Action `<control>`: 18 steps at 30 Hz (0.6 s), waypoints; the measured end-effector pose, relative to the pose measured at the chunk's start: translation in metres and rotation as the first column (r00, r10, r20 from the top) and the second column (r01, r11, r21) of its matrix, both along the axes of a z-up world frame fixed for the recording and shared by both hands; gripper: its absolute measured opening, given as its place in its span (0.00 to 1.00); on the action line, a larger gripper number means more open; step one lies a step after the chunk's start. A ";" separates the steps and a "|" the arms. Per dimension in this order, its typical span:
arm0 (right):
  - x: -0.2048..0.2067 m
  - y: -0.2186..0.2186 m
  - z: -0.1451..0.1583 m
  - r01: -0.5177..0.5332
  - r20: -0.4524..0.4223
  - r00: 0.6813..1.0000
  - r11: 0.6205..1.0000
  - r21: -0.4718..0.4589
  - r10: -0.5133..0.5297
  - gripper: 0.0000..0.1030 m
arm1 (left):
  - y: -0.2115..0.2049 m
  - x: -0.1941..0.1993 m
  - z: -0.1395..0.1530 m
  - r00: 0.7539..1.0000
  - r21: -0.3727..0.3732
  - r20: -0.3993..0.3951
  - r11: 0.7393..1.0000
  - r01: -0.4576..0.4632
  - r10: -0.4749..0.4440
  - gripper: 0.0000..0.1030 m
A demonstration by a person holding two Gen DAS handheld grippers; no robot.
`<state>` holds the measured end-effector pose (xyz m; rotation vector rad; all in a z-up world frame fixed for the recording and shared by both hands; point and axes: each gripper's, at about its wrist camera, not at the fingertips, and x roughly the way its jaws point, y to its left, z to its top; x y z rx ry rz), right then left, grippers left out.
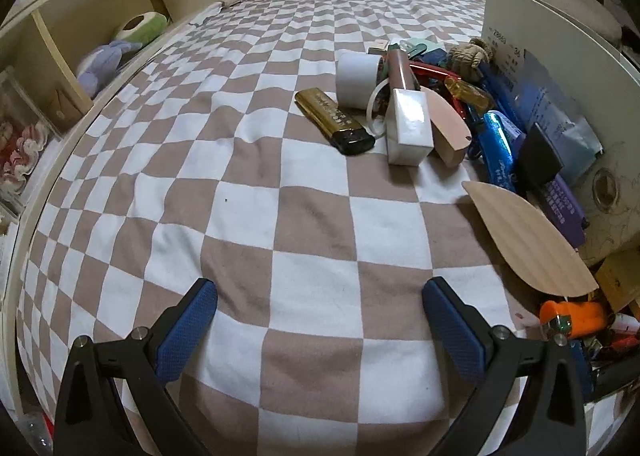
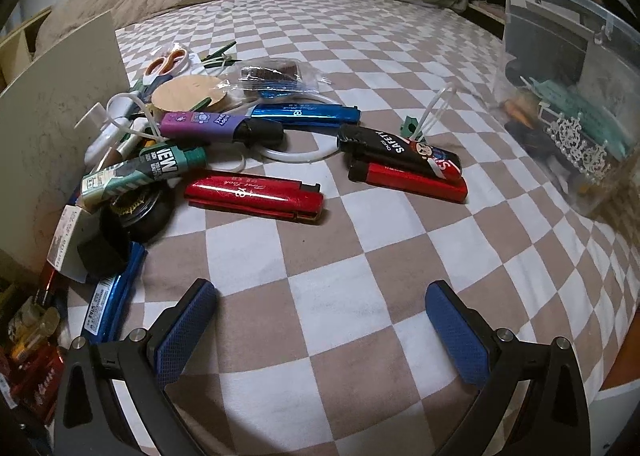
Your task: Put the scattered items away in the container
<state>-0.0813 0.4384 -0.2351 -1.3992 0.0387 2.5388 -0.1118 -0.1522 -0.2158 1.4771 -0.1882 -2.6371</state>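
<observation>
On checkered bedsheet (image 2: pixel 320 256), clear container (image 2: pixel 568 104), partly filled

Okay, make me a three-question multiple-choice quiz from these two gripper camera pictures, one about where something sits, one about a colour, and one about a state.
1. In the right wrist view, where does the clear plastic container stand?
A. at the right edge of the checked bedsheet
B. at the left, against the white board
C. between the gripper fingers

2. What colour is the long lighter lying nearest the right gripper?
A. gold
B. red
C. green

3. How does the left gripper stand?
A. shut on a lighter
B. shut on nothing
C. open, holding nothing

Answers:
1. A, the container shows at the far right of that view, already with items inside.
2. B, its glossy body is red with script lettering.
3. C, its blue-padded fingers are wide apart over bare sheet.
</observation>
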 end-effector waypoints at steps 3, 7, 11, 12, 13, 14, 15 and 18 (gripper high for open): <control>-0.001 0.001 -0.001 -0.002 -0.002 1.000 1.000 -0.001 0.002 1.00 | -0.003 0.000 0.006 1.000 0.036 0.015 0.999 -0.012 0.011 1.00; 0.000 0.001 -0.002 -0.005 -0.014 1.000 1.000 0.017 0.006 1.00 | 0.003 0.008 0.021 0.998 0.197 -0.005 0.979 0.059 -0.059 1.00; -0.001 0.001 -0.003 -0.005 -0.018 1.000 1.000 0.019 0.006 1.00 | 0.029 0.013 0.037 0.978 0.232 -0.061 0.950 0.208 -0.199 1.00; -0.001 0.000 -0.003 -0.005 -0.019 1.000 1.000 0.019 0.006 1.00 | 0.034 0.013 0.037 0.972 0.236 -0.063 0.943 0.234 -0.226 1.00; -0.001 0.001 -0.003 -0.005 -0.021 1.000 1.000 0.020 0.006 1.00 | 0.039 0.012 0.036 0.967 0.242 -0.059 0.936 0.255 -0.248 1.00; -0.001 0.000 -0.004 -0.005 -0.023 1.000 1.000 0.021 0.006 1.00 | 0.044 0.011 0.034 0.963 0.253 -0.048 0.929 0.269 -0.266 1.00; 0.000 -0.001 -0.004 -0.005 -0.024 1.000 1.000 0.022 0.006 1.00 | 0.047 0.008 0.030 0.960 0.266 -0.035 0.924 0.276 -0.277 1.00; 0.000 -0.002 -0.005 -0.005 -0.026 1.000 1.000 0.026 0.005 1.00 | 0.055 -0.002 0.020 0.962 0.301 -0.009 0.917 0.263 -0.273 1.00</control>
